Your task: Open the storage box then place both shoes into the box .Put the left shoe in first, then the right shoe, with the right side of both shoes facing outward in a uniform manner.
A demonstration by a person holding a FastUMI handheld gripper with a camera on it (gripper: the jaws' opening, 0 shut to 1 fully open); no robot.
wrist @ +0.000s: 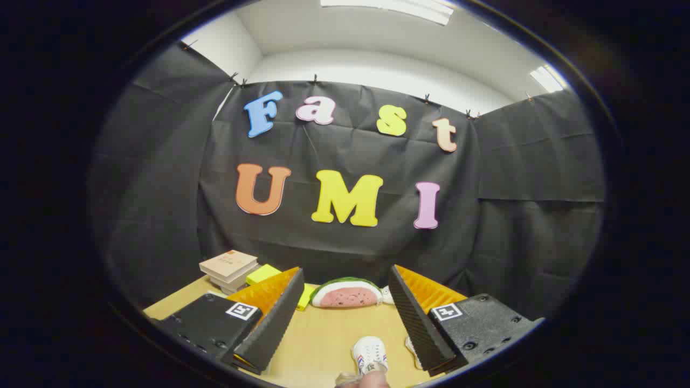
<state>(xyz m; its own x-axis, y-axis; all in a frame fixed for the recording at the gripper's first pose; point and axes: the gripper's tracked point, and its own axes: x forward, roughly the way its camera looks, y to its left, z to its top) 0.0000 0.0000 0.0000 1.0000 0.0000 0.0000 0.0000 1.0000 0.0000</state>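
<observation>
My gripper point(345, 280) is open, its two fingers spread wide above a wooden table point(323, 339). Nothing sits between the fingertips. Low between the fingers, close to me, a small white shoe point(370, 354) with dark side stripes stands on the table, toe pointing away. A second white shoe point(412, 347) peeks out beside the right finger, mostly hidden behind it. A fingertip of a person's hand point(372, 380) touches the near end of the first shoe.
A watermelon-slice toy point(345, 293) lies beyond the fingers at the table's back. Next to it sits a small white object point(386, 295). A stack of books point(228, 269) and yellow-green blocks point(263, 274) stand at the back left, near the black cloth wall.
</observation>
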